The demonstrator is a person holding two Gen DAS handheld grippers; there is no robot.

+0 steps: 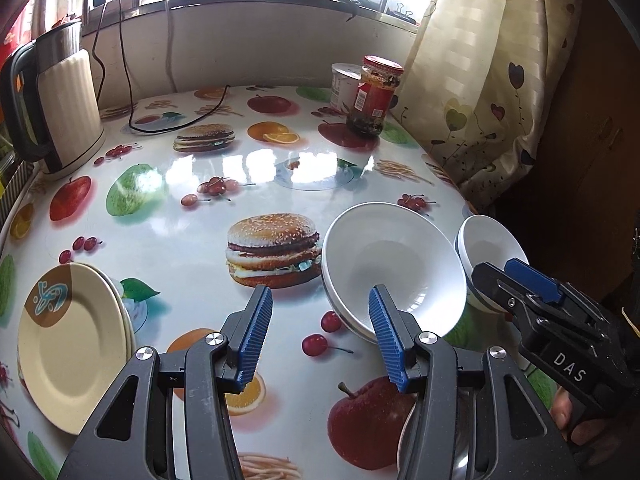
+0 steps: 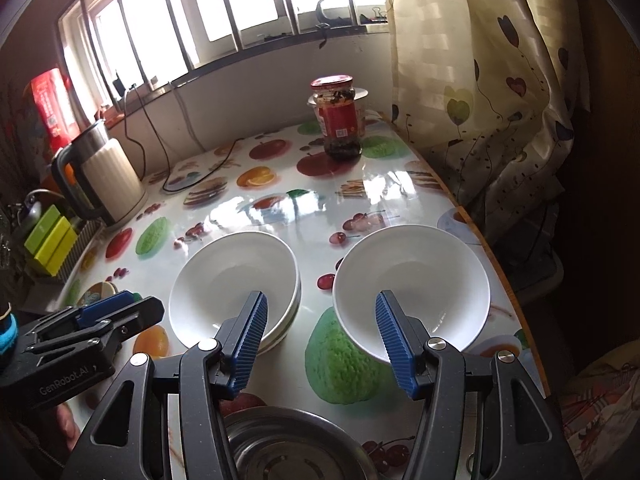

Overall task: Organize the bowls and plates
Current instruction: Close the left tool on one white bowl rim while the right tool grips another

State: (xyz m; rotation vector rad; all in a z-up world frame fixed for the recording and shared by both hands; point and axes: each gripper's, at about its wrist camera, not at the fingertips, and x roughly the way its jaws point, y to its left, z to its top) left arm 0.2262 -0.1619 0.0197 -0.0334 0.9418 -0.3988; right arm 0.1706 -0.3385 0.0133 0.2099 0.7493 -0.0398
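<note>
While hovering over table (image 2: 400, 188): right gripper (image 2: 320, 336) spread, empty, above gap between bowl stack (image 2: 236, 276) and single bowl (image 2: 412, 276). Left gripper (image 1: 320, 328) spread, empty, left of bowl stack, right of plates (image 1: 72, 344). Steel basin (image 2: 296, 444) nearer than bowl stack.

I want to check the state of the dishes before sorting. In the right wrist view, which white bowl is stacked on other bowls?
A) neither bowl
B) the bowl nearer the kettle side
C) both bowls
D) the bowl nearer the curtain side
B: the left white bowl shows further rims under its own at its right and lower edge, while the right white bowl sits alone on the table.
</note>
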